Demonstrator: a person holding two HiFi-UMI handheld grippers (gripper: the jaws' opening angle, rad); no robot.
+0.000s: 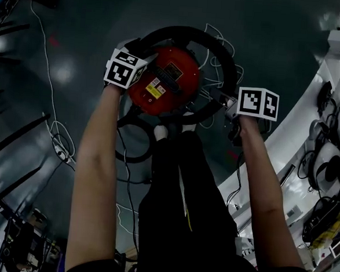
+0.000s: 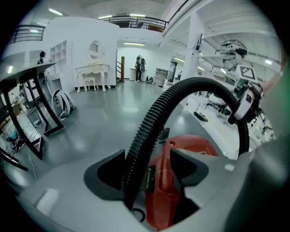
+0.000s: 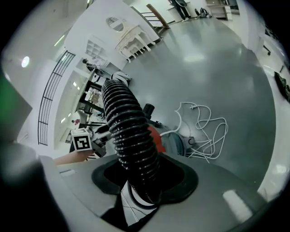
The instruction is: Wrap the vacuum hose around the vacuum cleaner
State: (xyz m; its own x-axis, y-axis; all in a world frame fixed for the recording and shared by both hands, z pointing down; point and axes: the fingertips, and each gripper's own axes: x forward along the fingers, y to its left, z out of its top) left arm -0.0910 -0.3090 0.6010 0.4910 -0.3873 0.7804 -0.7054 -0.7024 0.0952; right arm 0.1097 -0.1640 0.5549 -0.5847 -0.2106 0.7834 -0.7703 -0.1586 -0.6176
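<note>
I stand over the vacuum cleaner [image 1: 162,82], which sits on the dark floor [image 1: 282,30] at 12 o'clock from my feet. It is a round canister with a red top. The canister is closed, so I cannot see what is inside.

The black ribbed hose [image 1: 186,32] curves round the canister from about 10 o'clock, over 12, down to about 4 o'clock. Another loop of it lies on the floor at the canister's 7 o'clock, just ahead of my shoes.

My left gripper [image 2: 148,171] is at the canister's 10 o'clock. Its jaws stand wide. The hose runs up between them close along the jaw on the left gripper view's left side. A clear gap shows on the other side, with the red body visible through it, so nothing is pinched there.

My right gripper [image 3: 144,179] is at the canister's 3 to 4 o'clock. Its jaws are partly closed and grip the hose. The ribbed tube fills the space between them and rises away toward the canister.

A tangle of white cable [image 3: 205,152] lies on the floor beyond the hose, at about 1 to 2 o'clock from the canister. A white bench [image 1: 339,34] runs along the 3 o'clock side of the room, with gear on it that I cannot make out.
</note>
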